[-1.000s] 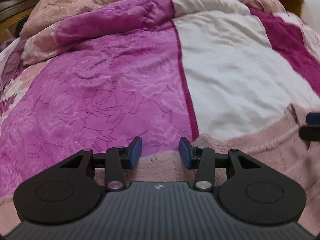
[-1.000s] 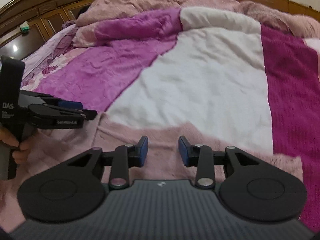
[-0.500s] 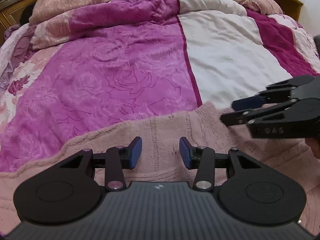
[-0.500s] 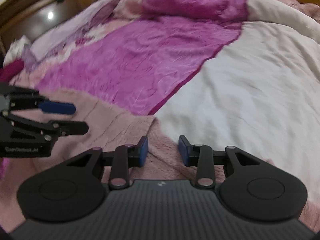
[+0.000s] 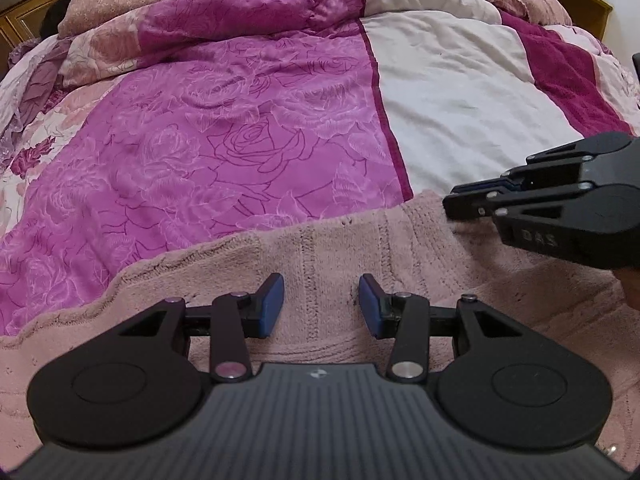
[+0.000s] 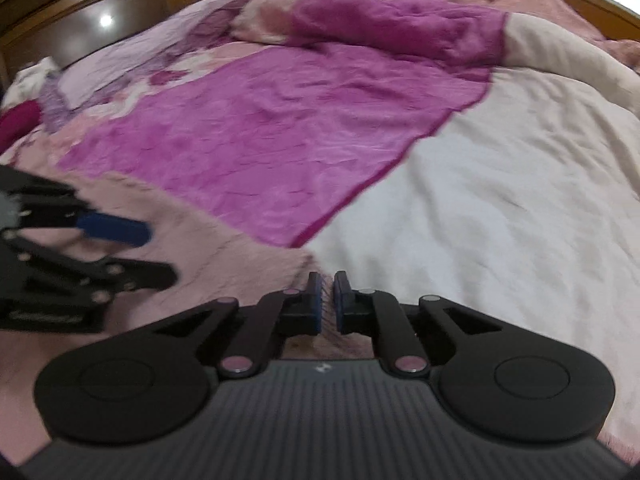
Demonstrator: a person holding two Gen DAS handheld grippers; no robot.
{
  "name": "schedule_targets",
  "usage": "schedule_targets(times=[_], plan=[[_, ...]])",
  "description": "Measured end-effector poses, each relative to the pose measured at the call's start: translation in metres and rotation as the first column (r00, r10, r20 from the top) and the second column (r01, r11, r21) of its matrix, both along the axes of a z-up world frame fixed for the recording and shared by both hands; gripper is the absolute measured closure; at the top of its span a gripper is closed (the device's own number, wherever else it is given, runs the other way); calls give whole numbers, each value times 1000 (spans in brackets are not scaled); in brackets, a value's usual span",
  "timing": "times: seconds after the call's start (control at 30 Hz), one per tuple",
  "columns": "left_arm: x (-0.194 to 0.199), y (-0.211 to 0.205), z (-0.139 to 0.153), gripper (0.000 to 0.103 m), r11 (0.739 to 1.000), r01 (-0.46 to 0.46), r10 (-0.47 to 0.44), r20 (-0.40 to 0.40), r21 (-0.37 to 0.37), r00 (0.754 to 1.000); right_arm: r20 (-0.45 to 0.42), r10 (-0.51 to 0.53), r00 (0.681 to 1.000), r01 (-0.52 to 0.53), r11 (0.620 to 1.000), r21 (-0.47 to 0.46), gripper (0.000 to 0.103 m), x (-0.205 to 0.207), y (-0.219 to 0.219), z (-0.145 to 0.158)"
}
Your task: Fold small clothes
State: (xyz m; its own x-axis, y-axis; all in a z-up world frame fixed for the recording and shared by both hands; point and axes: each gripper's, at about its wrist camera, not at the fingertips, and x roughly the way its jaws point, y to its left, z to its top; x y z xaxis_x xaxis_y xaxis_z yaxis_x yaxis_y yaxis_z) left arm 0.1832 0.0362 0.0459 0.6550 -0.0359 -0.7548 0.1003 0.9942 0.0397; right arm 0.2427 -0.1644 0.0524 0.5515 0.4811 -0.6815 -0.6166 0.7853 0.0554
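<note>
A pale pink knitted garment (image 5: 400, 248) lay spread flat across the near end of the bed (image 5: 460, 92), filling the 6 o'clock part of both wrist views and overlying a quilt (image 5: 240, 140) of magenta rose-print, white and dark crimson panels. In the left wrist view the left tool (image 5: 320, 306) hung over the garment at 6 o'clock with its blue pads (image 5: 272, 306) standing apart; knit showed between them but neither pad pressed on it. The right tool (image 5: 460, 196) came in from 3 o'clock in that view, its tips low over the garment's far edge where pink met the white panel. In the right wrist view the right tool (image 6: 327, 302) had just drawn its jaws together, and they were clamped on a pinch of the pink fabric at the garment's corner, a thin sliver of knit showing between the pads. The left tool (image 6: 152, 252) appeared there at 9 o'clock, blurred, its fingers spread. A dark wooden headboard (image 6: 80, 20) stood at 11 o'clock beyond bunched bedding
</note>
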Motion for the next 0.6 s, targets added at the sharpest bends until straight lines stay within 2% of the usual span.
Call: schedule_targets(times=[0.2,0.3,0.37,0.43,0.5,0.6], plan=[[-1,-2,-2,53,1000,2,-3,8,12,1000,58,-20,998,21,1000,-14,93,-3,5,-4],[-3,1,2,53,1000,-6,6,9,-7,1000,75,-125,989,120,991,65,91,-8,-8,8],[-5,3,6,53,1000,-17,17,9,-15,1000,21,-158,987,154,978,139,90,-10,-21,18],[-8,6,11,53,999,-29,29,10,-20,1000,-35,-181,983,184,964,191,80,-17,-33,25],[-13,9,19,53,999,-37,37,19,-31,999,-46,-213,976,218,951,221,45,-32,-43,31],[-26,14,32,53,998,-51,52,36,-41,998,-33,-236,971,237,944,230,44,-65,-54,37]])
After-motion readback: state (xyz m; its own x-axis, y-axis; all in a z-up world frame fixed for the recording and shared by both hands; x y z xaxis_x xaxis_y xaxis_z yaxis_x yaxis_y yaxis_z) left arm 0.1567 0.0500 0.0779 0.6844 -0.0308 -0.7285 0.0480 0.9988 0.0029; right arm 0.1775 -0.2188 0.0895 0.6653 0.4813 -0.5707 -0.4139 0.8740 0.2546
